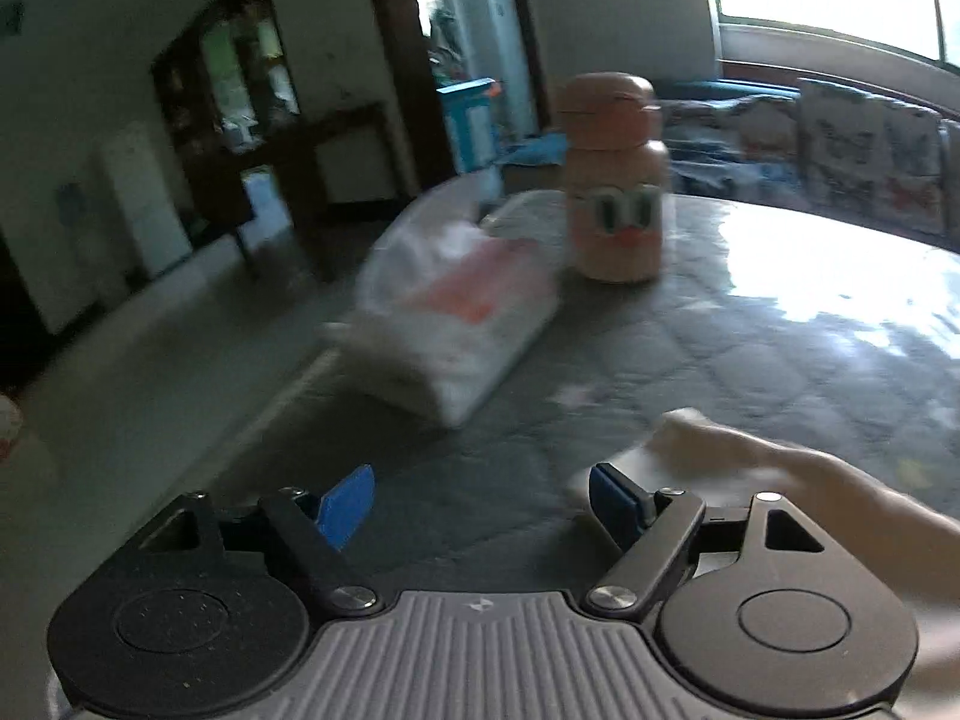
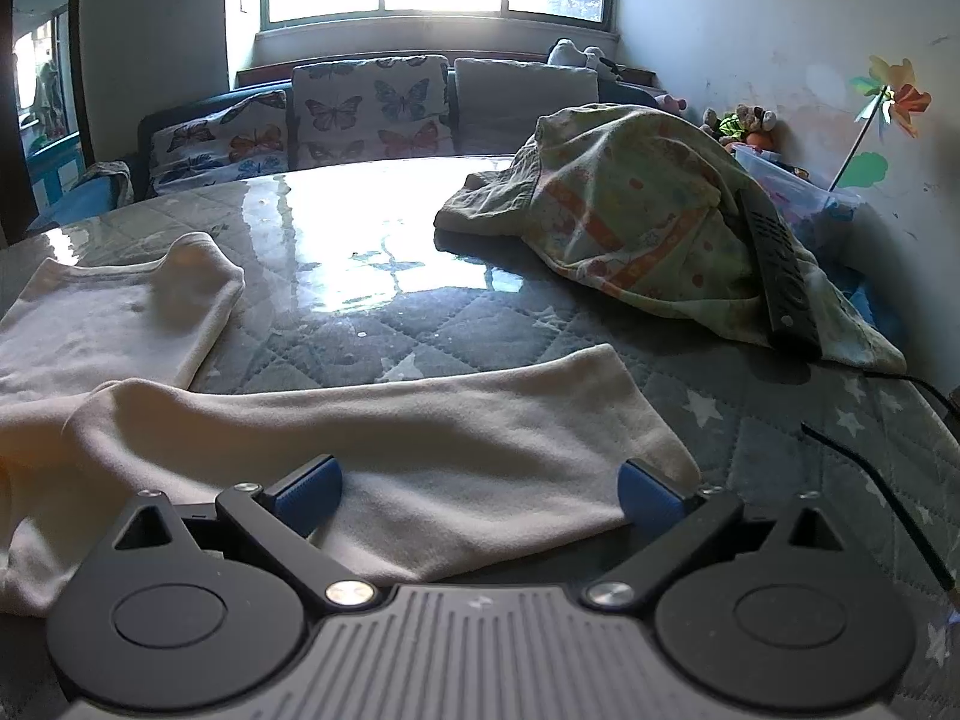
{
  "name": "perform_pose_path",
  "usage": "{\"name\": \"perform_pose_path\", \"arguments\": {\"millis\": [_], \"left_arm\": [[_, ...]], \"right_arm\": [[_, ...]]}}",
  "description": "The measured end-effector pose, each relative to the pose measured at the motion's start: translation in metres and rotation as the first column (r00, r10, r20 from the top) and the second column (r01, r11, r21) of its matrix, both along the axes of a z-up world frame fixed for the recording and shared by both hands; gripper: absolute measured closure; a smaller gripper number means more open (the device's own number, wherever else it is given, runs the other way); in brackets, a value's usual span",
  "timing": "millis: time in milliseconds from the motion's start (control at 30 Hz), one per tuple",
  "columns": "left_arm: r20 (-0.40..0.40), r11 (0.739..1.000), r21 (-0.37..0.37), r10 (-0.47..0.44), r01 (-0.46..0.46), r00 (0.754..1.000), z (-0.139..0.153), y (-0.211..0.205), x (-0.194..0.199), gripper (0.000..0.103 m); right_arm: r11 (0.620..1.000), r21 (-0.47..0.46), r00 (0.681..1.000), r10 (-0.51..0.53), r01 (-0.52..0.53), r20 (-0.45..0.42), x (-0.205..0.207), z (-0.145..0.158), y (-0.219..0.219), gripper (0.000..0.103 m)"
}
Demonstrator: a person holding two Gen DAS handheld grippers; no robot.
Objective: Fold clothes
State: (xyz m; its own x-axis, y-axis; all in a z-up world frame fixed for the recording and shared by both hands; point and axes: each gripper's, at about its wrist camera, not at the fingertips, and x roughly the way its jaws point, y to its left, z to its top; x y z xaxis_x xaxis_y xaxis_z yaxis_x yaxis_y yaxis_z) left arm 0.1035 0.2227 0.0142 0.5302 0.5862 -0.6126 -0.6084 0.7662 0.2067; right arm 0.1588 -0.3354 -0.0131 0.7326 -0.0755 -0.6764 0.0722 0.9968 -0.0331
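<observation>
A cream garment [image 2: 420,438] lies flat on the quilted table [image 2: 480,324], with one sleeve stretching right and another part at the left [image 2: 120,312]. My right gripper [image 2: 480,495] is open just above the sleeve's near edge, its blue pads on either side of the cloth. In the left wrist view, my left gripper [image 1: 483,504] is open and empty over the table's edge. A corner of the cream garment [image 1: 720,450] lies by its right pad. That view is blurred.
A patterned cloth heap [image 2: 648,210] with a black remote [image 2: 780,276] on it sits at the right. A peach bottle [image 1: 618,180] and a white plastic packet [image 1: 456,312] stand on the table. A black cable [image 2: 888,498] lies at the right. A butterfly-print sofa [image 2: 360,114] stands behind.
</observation>
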Motion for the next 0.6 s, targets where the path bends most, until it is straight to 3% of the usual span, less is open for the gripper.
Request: {"name": "perform_pose_path", "arguments": {"millis": [67,200,333,400,500,600], "left_arm": [[-0.005,1.000,0.006,-0.004,0.004,1.000,0.000,0.002,-0.007,0.022],[0.012,0.992,0.025,-0.120,0.120,0.993,0.006,-0.022,-0.025,0.023],[0.042,0.954,0.009,-0.299,0.299,0.953,0.015,-0.067,-0.039,0.023],[0.058,0.917,0.007,-0.398,0.398,0.916,0.018,-0.092,-0.045,0.023],[0.084,0.844,0.006,-0.536,0.537,0.840,0.024,-0.130,-0.054,0.027],[0.098,0.721,0.000,-0.690,0.693,0.717,0.024,-0.163,-0.059,0.031]], "right_arm": [[1.000,0.001,1.000,0.007,-0.007,-0.002,0.000,0.002,0.001,0.009],[0.998,0.004,0.997,0.068,-0.068,0.022,-0.008,0.015,0.013,0.011],[0.988,0.019,0.987,0.150,-0.151,0.047,-0.020,0.030,0.030,0.015],[0.975,0.038,0.975,0.216,-0.218,0.055,-0.027,0.037,0.043,0.019],[0.945,0.065,0.946,0.317,-0.321,0.060,-0.037,0.044,0.064,0.025],[0.901,0.092,0.906,0.420,-0.423,0.056,-0.044,0.047,0.087,0.033]]}}
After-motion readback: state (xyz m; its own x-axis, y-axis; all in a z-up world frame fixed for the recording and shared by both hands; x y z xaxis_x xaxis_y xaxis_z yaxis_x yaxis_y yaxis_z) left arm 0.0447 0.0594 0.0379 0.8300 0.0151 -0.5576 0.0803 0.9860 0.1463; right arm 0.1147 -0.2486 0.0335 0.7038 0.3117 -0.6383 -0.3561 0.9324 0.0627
